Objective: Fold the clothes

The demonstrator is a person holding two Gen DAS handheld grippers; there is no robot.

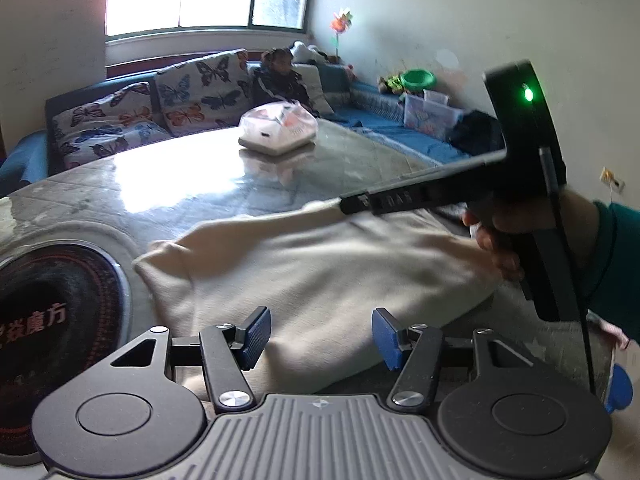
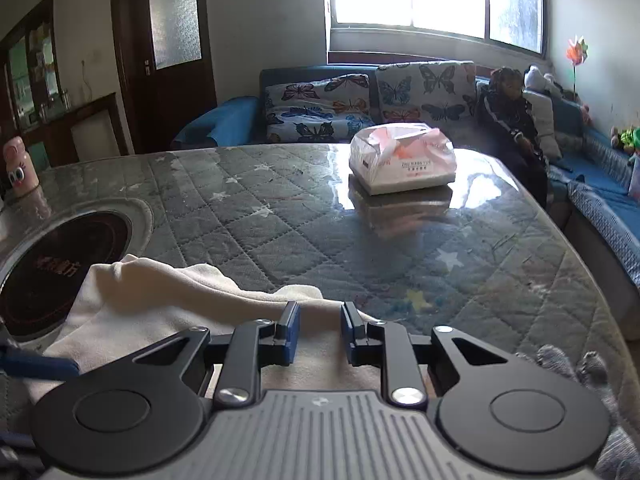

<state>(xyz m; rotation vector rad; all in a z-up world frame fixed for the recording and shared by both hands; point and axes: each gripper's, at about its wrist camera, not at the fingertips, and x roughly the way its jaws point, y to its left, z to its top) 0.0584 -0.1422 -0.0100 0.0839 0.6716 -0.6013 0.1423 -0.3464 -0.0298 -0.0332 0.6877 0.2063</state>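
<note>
- Left hand-held gripper [image 1: 318,336]: jaws held apart, nothing pinched; cream garment [image 1: 320,272] seen just beyond the pads.
- Right hand-held gripper [image 2: 319,334]: jaws narrowed but a gap is left; cream cloth lies between/under the pads, no grip seen.
- Garment is spread on near part of counter [image 2: 304,216], its left edge next to the round black cooktop [image 2: 60,264].
- Right hand [image 1: 496,240] seen in left wrist view on gripper handle, over garment's right side.
- Far: tissue pack [image 2: 402,158] on counter; sofa w/ butterfly cushions [image 2: 320,108] behind.
</note>
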